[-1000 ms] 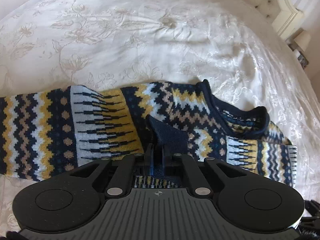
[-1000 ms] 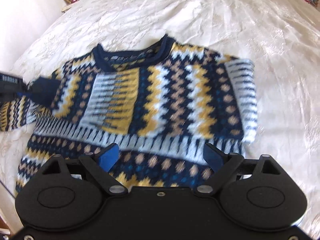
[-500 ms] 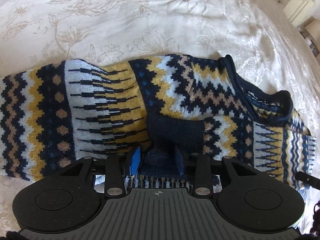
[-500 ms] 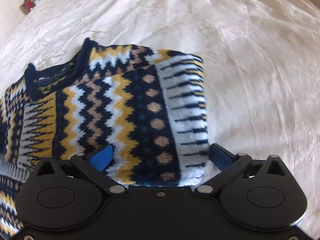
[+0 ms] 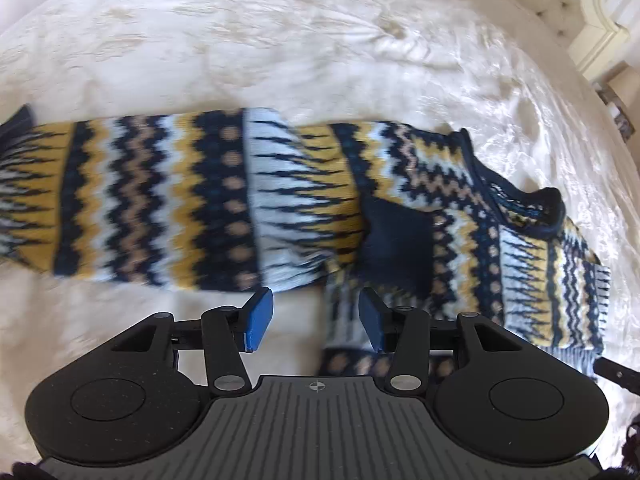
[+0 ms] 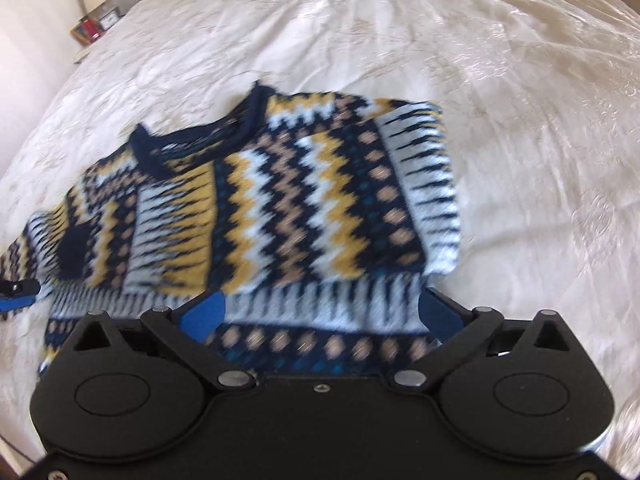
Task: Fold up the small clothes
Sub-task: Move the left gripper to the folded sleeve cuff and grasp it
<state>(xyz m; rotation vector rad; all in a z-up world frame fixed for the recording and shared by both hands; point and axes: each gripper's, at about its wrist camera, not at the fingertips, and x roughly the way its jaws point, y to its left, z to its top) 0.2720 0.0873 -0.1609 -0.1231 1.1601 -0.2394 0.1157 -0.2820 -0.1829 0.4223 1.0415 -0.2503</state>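
Knitted in navy, yellow, tan and white zigzags, the sweater [image 6: 256,216] lies flat on the cream bedspread [image 6: 520,80], neck away from the right camera, both sleeves laid in across the chest. The navy cuff [image 5: 396,236] of the sleeve nearest the left gripper [image 5: 316,322] rests on the body just ahead of that tool, whose blue pads [image 5: 260,320] stand apart with nothing between them. The right gripper [image 6: 320,312] hovers low over the hem [image 6: 320,344], its jaws spread wide and empty, one pad to each side of the band. With the sleeves in, the step in hand looks to be the hem-to-neck fold. To do it well, each tool should bite the hem near its own corner, catching both layers of knit, not only the top one. Lift only enough to clear the cloth below, carry both corners forward together so the edge stays straight, and lay it level with the shoulders. The knit is thick and slack, so a one-sided pull would skew it and could drag the sleeves out. Both views are blurred, so fine creases are hard to judge.
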